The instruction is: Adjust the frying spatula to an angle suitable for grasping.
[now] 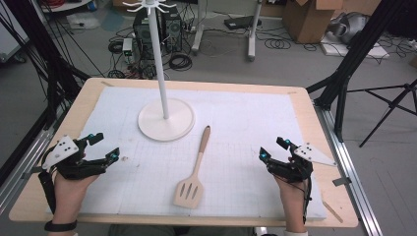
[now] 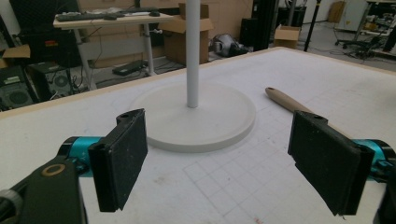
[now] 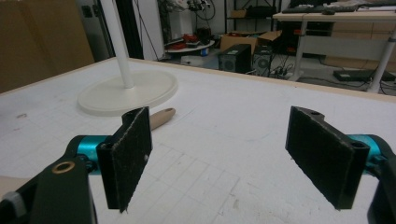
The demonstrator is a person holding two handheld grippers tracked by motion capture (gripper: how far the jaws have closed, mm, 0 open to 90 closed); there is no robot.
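High view: the wooden spatula [image 1: 194, 169] lies on the tabletop [image 1: 305, 105] between both tools, handle toward the white stand [image 1: 165, 119], head toward the person. Left tool [image 1: 104, 146] and right tool [image 1: 273, 149] gape empty; the right seems marginally nearer.

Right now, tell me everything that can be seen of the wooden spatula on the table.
The spatula looks like pale wood in one piece: a long, slim handle with a rounded end and a flat, broad blade cut with slots. It lies flat on the white gridded mat, between the two grippers, blade toward the person and handle angled away toward the white stand's round base. The handle tip stops just short of that base. Nothing but the mat touches it; neither gripper holds it.
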